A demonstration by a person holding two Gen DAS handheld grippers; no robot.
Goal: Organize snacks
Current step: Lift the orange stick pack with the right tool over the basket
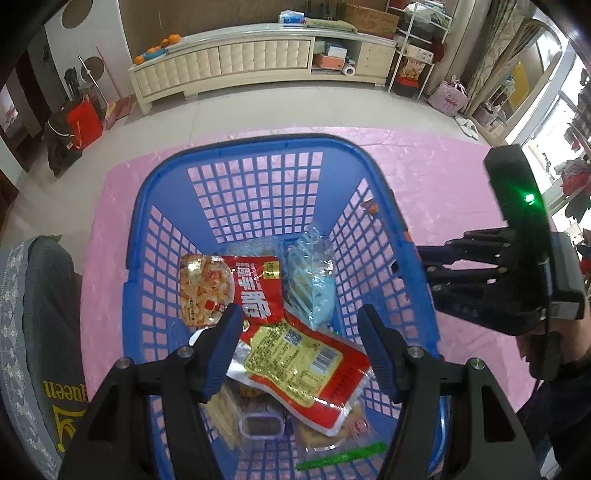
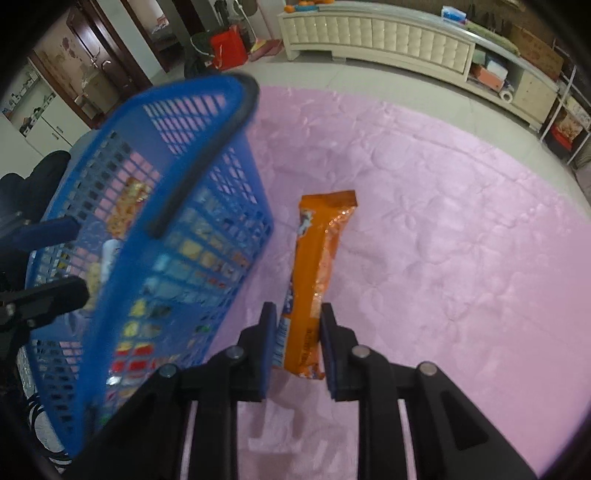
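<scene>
Where a pink mat [image 2: 443,221] covers the pale floor before a cream cabinet [image 2: 388,33]:
right gripper [image 2: 299,343] clamps an orange snack bar [image 2: 317,266], pointing away lengthwise; left gripper [image 1: 295,350] gapes over the blue basket [image 1: 155,206].

Pale tile floor [image 1: 258,107], pink quilted mat [image 2: 424,221], long cream cabinet [image 1: 236,62] against the wall, bright window [image 1: 554,125] off right.

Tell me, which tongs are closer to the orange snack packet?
Right. The right tongs are shut on the orange snack packet; the left tongs hang open over the blue basket, away from it.
</scene>
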